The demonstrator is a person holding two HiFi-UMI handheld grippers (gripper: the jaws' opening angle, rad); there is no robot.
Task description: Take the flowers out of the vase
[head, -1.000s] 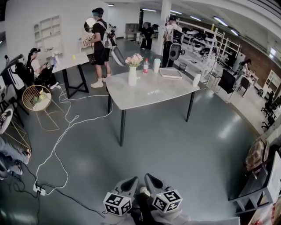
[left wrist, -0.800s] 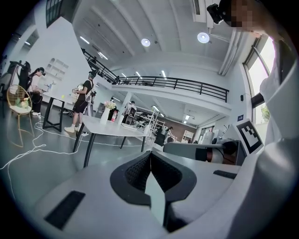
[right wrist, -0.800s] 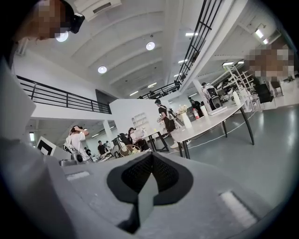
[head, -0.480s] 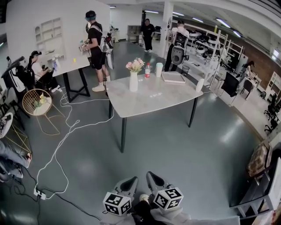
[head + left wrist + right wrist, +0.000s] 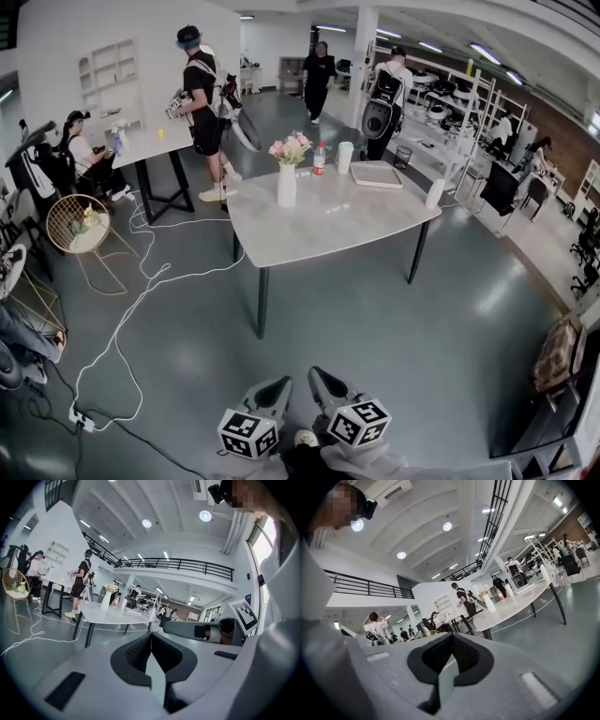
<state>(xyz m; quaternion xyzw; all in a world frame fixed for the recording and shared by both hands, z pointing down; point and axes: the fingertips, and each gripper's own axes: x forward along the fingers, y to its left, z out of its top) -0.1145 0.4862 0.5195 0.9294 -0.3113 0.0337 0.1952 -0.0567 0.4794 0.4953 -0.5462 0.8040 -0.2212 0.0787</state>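
Observation:
A white vase (image 5: 287, 185) with pink and white flowers (image 5: 291, 147) stands on the far left part of a white table (image 5: 328, 225), well ahead of me. Both grippers are low at the bottom of the head view, side by side and far short of the table. My left gripper (image 5: 283, 383) is shut and empty; its own view shows the jaws (image 5: 151, 634) meeting, with the vase (image 5: 107, 601) small in the distance. My right gripper (image 5: 314, 374) is shut too, empty (image 5: 452, 637), and its view has the vase (image 5: 489, 603) far off.
On the table are a red-labelled bottle (image 5: 320, 159), a white cup (image 5: 344, 157), a flat tray (image 5: 377, 174) and a white cylinder (image 5: 434, 193). A person (image 5: 199, 103) stands beyond the table's left end. A white cable (image 5: 131, 309) runs across the floor to a power strip (image 5: 80, 419); a wire chair (image 5: 80, 225) stands left.
The table and vase have come nearer and lower in the head view as I walk toward them. Both grippers stay shut, carried forward together. The standing person has shifted left.

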